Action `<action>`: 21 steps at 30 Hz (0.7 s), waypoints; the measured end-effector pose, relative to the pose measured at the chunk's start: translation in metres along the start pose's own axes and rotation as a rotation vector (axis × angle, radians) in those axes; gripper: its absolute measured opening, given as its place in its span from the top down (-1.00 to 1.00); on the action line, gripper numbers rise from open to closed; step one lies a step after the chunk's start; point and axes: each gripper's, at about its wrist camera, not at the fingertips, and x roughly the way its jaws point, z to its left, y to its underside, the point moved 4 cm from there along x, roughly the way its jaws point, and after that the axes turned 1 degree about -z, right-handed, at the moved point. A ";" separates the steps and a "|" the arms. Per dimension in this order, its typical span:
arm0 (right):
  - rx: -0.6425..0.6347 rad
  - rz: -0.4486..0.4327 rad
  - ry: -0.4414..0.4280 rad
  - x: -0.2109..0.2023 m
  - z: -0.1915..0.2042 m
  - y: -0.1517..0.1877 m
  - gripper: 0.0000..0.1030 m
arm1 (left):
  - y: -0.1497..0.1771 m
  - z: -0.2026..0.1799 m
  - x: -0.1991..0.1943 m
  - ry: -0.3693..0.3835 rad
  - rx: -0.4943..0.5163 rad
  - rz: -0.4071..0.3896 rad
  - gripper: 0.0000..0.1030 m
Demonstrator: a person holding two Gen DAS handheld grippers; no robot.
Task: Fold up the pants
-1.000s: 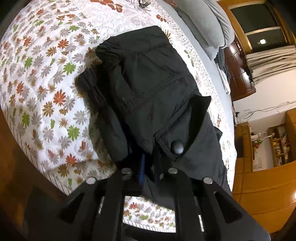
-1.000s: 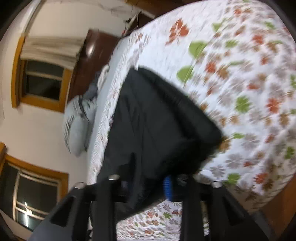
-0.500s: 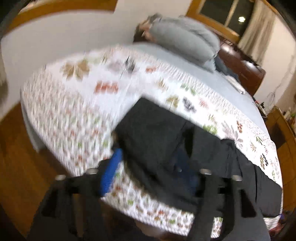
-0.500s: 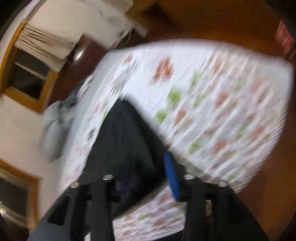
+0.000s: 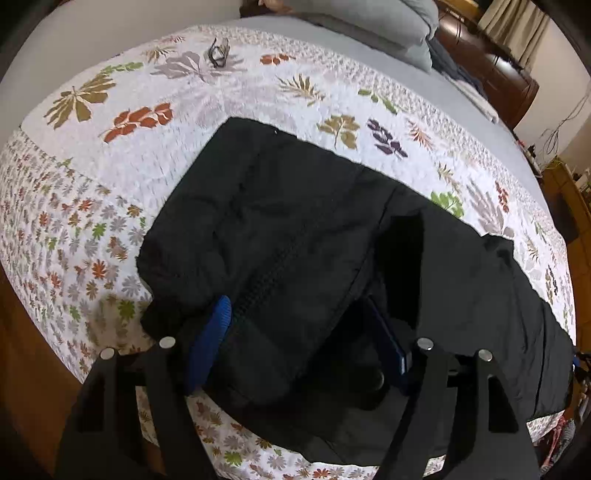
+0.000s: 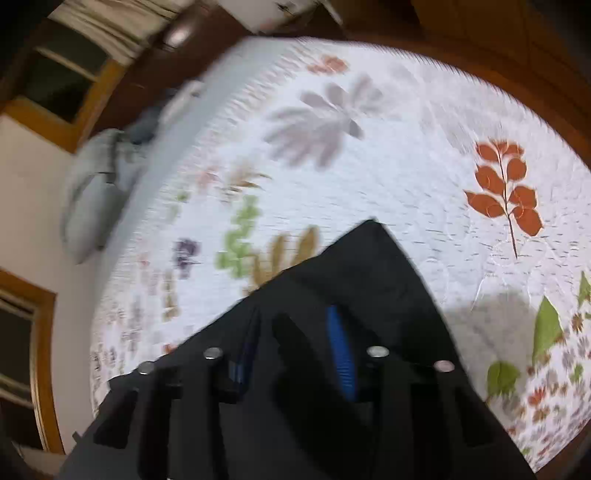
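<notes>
Black pants (image 5: 295, 236): lie partly folded on the floral quilt (image 5: 110, 155) of a bed, near its edge, one part stretching away to the right. No brand, label or legible writing shows on them.

Left gripper (image 5: 301, 332): blue-padded fingers (image 5: 212, 332) spread wide, straddling a thick fold of the pants without clamping it.

Right gripper (image 6: 295, 343): view blurred; fingers (image 6: 341, 350) parted over dark cloth near a pointed corner of the pants (image 6: 369, 266); grip cannot be told.

Eyeglasses (image 5: 218, 51): on the quilt's far side.

Grey pillow (image 5: 369, 18): at the bed head.
</notes>
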 end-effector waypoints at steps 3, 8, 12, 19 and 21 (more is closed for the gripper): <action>0.007 0.021 0.039 0.012 -0.019 -0.002 1.00 | 0.000 0.006 0.007 0.036 -0.038 0.026 -0.48; 0.012 -0.050 -0.080 -0.026 -0.020 0.004 0.66 | 0.002 -0.004 0.002 0.035 0.045 0.000 -0.62; 0.009 -0.122 -0.149 -0.079 -0.037 0.037 0.07 | 0.006 0.000 -0.038 0.075 0.023 -0.166 -0.75; 0.163 -0.198 -0.230 -0.128 -0.108 0.115 -0.12 | 0.029 0.028 -0.039 0.080 -0.078 -0.180 -0.77; 0.246 -0.209 -0.291 -0.125 -0.125 0.132 -0.21 | 0.034 0.031 -0.028 0.106 -0.105 -0.134 -0.77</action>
